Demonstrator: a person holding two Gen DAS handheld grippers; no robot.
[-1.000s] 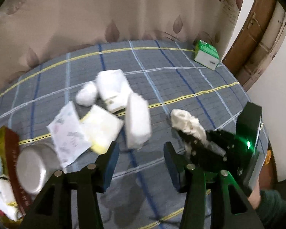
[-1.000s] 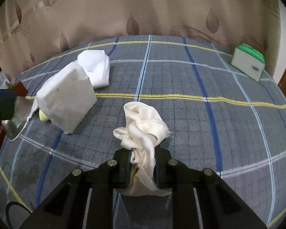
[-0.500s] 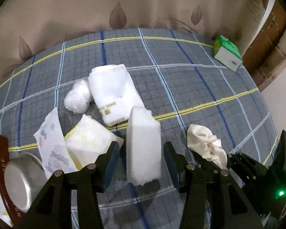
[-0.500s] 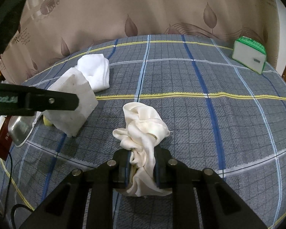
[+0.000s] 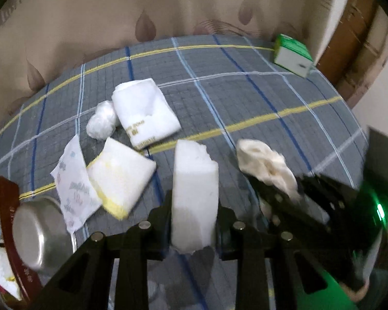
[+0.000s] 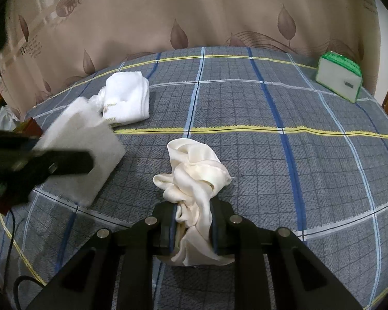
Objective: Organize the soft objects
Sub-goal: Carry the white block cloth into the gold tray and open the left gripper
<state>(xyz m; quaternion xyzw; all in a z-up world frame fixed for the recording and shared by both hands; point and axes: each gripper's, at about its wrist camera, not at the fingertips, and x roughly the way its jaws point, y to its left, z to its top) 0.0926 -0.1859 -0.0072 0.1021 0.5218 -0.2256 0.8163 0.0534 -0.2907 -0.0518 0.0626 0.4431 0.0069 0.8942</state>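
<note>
My left gripper is shut on a white foam block, which stands upright between the fingers; the block shows blurred in the right wrist view. My right gripper is shut on a crumpled cream cloth, also seen in the left wrist view. A folded white towel lies behind, with a small plastic-wrapped white ball beside it. A white sponge with a yellow edge and a printed wipe packet lie to the left.
All lies on a grey plaid cloth before a beige curtain. A green and white tissue box stands at the far right. A steel bowl and a red box with soft items sit at the left edge.
My left gripper moved forward around the foam block and closed on it. My right gripper stays shut on the cream cloth, barely moved.
</note>
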